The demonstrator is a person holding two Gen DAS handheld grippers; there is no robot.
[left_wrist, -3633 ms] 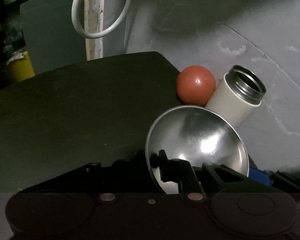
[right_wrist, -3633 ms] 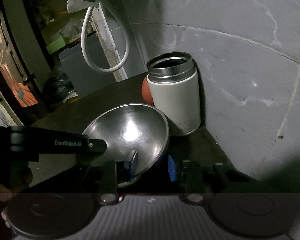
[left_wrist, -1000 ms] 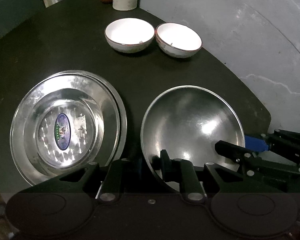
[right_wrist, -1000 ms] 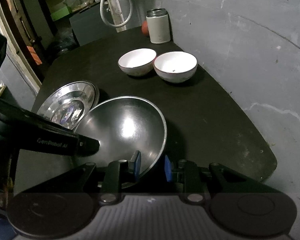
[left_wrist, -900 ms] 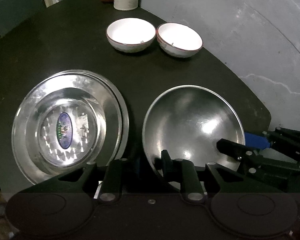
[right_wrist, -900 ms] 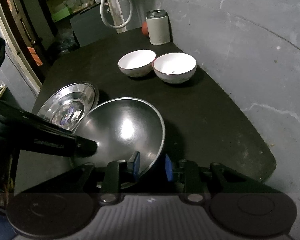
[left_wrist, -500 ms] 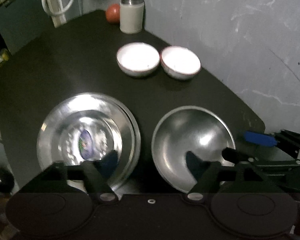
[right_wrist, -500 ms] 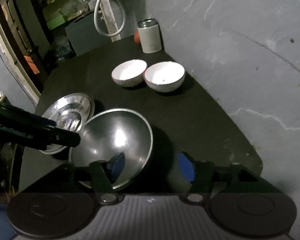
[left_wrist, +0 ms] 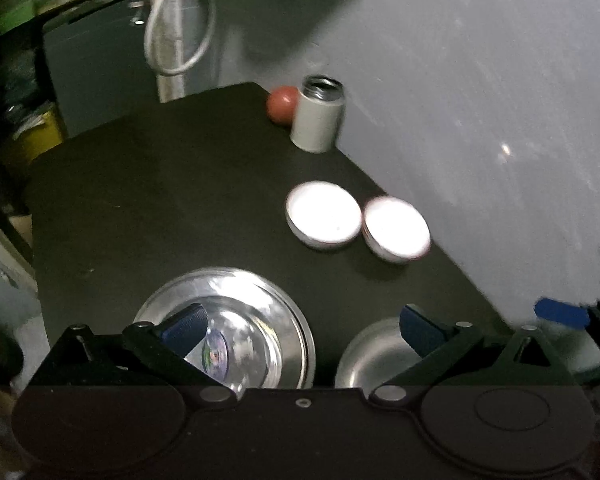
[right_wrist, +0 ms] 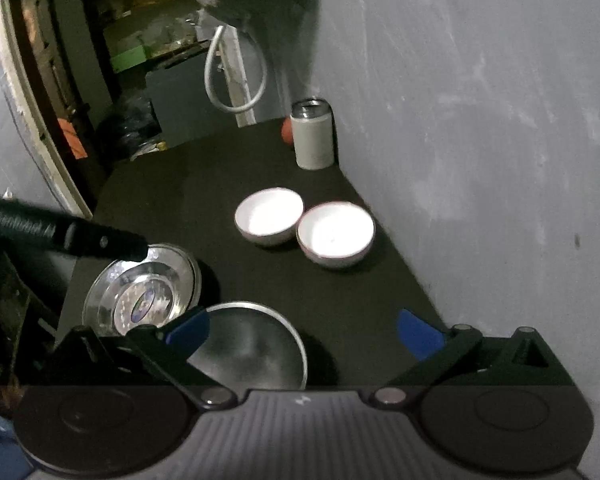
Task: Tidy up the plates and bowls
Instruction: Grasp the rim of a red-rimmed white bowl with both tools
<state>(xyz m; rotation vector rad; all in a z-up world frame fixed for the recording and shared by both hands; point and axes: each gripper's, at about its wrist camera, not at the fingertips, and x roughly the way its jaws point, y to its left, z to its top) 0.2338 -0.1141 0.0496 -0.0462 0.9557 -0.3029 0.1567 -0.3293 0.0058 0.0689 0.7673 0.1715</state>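
Right wrist view shows my right gripper (right_wrist: 302, 330) spread wide and empty above the steel bowl (right_wrist: 252, 354), which sits on the dark table (right_wrist: 172, 200) beside the steel plate (right_wrist: 140, 292). My left gripper (left_wrist: 300, 322) is equally wide, holding nothing. I'd next go for the two white bowls (right_wrist: 300, 222) (touching, near the wall), approaching one rim squarely before nesting them.

2 bowls (right_wrist: 304, 228) side by side mid-table, steel plate (right_wrist: 140, 288) left of steel bowl (right_wrist: 252, 352) nearer, flask (right_wrist: 313, 140) behind
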